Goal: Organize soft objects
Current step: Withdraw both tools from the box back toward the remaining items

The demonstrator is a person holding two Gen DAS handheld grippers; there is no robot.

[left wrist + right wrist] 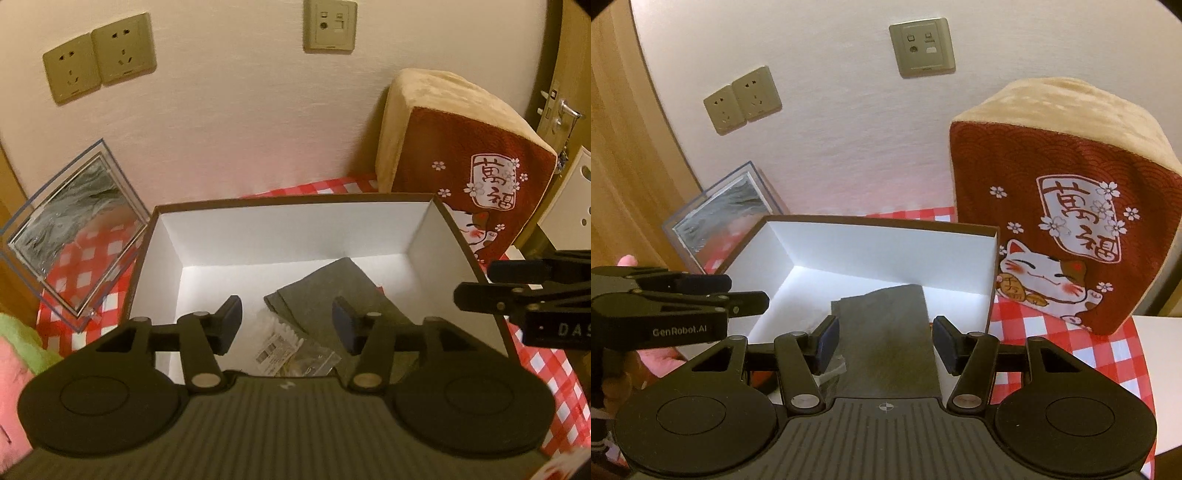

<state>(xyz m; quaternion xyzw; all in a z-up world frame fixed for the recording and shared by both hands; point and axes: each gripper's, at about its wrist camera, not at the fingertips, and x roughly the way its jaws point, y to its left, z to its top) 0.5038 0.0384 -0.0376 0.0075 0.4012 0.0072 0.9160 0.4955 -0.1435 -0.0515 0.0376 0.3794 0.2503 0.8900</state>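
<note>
An open box (280,236) with white inner walls and a brown rim stands on a red-and-white checked cloth. A folded grey cloth (332,284) lies flat on its floor, with a clear packet of cotton swabs (291,350) at its near-left corner. My left gripper (287,319) hovers open over the near part of the box, pads apart and touching nothing. My right gripper (886,336) is open above the grey cloth (882,306), nothing pinched. Each gripper shows in the other's view: the right (476,282), the left (748,291).
A red and tan cushion (1071,184) with a lucky cat leans on the wall right of the box (886,247). A clear picture frame (74,236) stands at its left. Pink and green soft fabric (14,350) lies at the far left. A hand (628,260) holds the left gripper.
</note>
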